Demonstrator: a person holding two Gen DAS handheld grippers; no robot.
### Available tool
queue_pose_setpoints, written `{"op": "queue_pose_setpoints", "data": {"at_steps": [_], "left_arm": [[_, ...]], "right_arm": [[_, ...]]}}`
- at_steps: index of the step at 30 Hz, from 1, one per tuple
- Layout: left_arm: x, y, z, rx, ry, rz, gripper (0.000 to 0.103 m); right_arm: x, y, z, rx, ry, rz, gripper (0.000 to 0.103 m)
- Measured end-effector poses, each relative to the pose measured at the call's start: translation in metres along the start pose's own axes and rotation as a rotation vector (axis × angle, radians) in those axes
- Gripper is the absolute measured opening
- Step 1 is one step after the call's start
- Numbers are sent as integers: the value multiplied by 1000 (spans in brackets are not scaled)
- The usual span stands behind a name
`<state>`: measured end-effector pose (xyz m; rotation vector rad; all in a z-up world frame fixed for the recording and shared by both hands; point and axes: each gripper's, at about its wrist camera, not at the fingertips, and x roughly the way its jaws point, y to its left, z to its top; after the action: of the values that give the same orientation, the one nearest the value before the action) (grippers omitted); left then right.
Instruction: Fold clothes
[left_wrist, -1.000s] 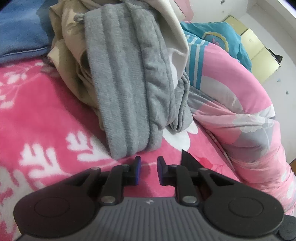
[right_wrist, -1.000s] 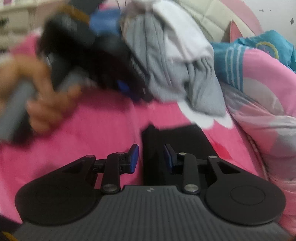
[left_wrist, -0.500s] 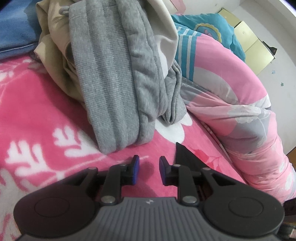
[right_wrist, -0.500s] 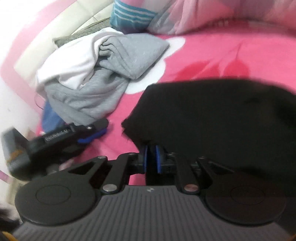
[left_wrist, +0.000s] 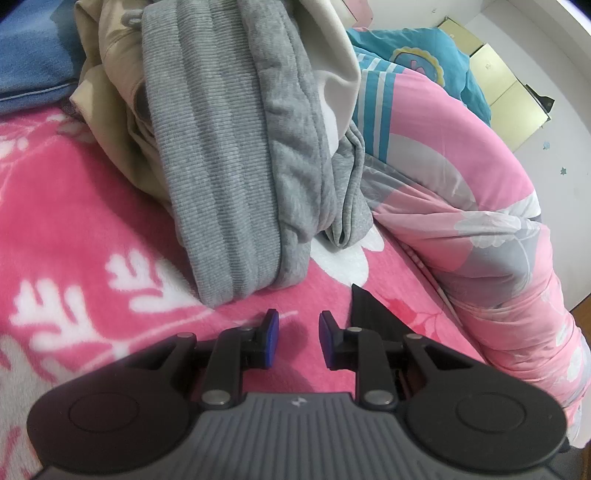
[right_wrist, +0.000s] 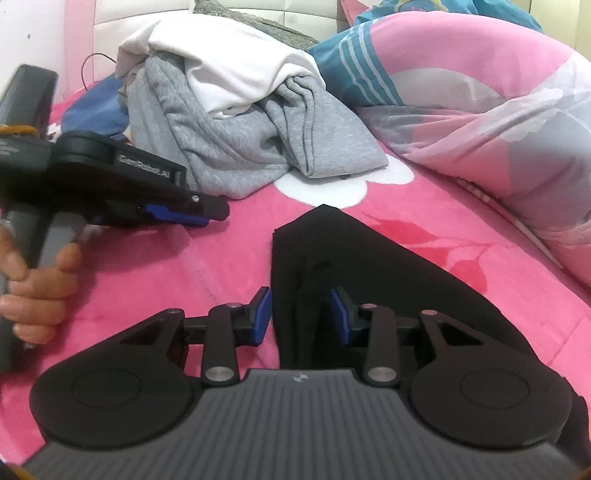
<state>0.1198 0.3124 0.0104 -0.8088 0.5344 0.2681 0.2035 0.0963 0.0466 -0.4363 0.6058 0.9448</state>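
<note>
A black garment (right_wrist: 388, 266) lies flat on the pink blanket (right_wrist: 147, 266), one pointed corner toward the clothes pile. My right gripper (right_wrist: 301, 314) is low over its left edge. Its jaws are opening, with the folded edge between the blue pads but not pinched. In the left wrist view my left gripper (left_wrist: 297, 328) hovers open and empty over the blanket (left_wrist: 74, 203), just short of a ribbed grey garment (left_wrist: 229, 166). The black garment's corner (left_wrist: 373, 317) pokes out to its right. The right wrist view shows the left gripper (right_wrist: 199, 218) held by a hand (right_wrist: 37, 288).
The pile holds grey clothes (right_wrist: 229, 147), a white garment (right_wrist: 236, 70), a beige one (left_wrist: 114, 74) and blue fabric (left_wrist: 33, 55). A rolled pink quilt (left_wrist: 461, 184) lines the right side of the bed. Yellow cabinets (left_wrist: 506, 85) stand beyond it.
The right gripper rolled back level. Its pads, pinched together on the black garment's edge half a second ago, have parted. The left gripper has hardly moved.
</note>
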Motion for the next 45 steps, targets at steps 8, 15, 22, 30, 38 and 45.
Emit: {"op": "queue_pose_setpoints", "data": {"at_steps": [8, 15, 22, 30, 38, 45], "left_arm": [[-1, -1, 0, 7, -3, 5, 25], [-2, -1, 1, -5, -7, 6, 25], [-3, -4, 1, 14, -12, 4, 27], [-21, -35, -6, 193, -93, -111, 30], [-12, -77, -35, 496, 38, -212, 30], [19, -46, -24, 303, 181, -114, 9]], "right_arm": [[-9, -23, -2, 208, -72, 58, 1], [-17, -2, -1, 129, -90, 251, 2], [2, 37, -8, -19, -19, 233, 8], [-76, 11, -17, 109, -113, 227, 8], [-105, -14, -55, 190, -30, -61, 8], [-94, -64, -68, 268, -13, -251, 8]]}}
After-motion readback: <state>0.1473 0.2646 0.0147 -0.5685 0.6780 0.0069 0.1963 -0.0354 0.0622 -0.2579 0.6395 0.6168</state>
